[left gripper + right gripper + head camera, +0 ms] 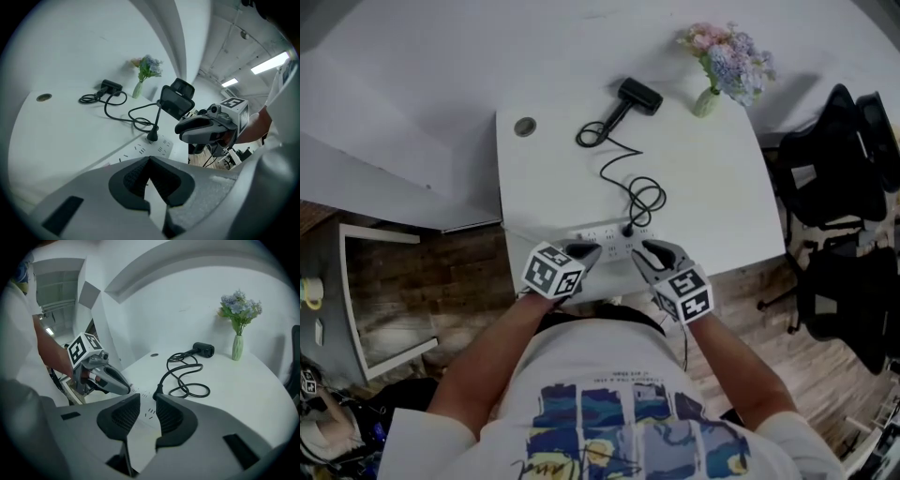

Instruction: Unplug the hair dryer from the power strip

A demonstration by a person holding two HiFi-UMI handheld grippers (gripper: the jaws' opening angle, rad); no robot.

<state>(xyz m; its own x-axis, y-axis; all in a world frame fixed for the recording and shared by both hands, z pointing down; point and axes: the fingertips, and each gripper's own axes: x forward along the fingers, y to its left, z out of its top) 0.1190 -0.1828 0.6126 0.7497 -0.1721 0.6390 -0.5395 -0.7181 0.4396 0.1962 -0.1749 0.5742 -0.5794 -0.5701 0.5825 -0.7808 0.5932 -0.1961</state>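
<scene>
Dryer lies at the far side of the white worktop, black, its handle pointing toward the person. Its cord loops by the handle, runs across the middle, coils again and ends in a plug. The plug stands upright in the white strip, which lies along the near edge of the worktop, so the dryer is still plugged in.

Both grippers are low over the strip, angled down and away from the person. The left gripper is over the strip's left part. Its jaws meet at the tips, with nothing between them. Whether they touch the strip cannot be told. The right gripper is just right of the plug and on its near side. Its jaws stand apart with nothing between them. Its own view shows the strip's sockets through the gap and the plug just past the tips, not touched.

A vase of pink and blue flowers stands at the far right corner, well clear of the dryer. A round grommet sits at the far left. Black chairs stand on the wood floor to the right.
</scene>
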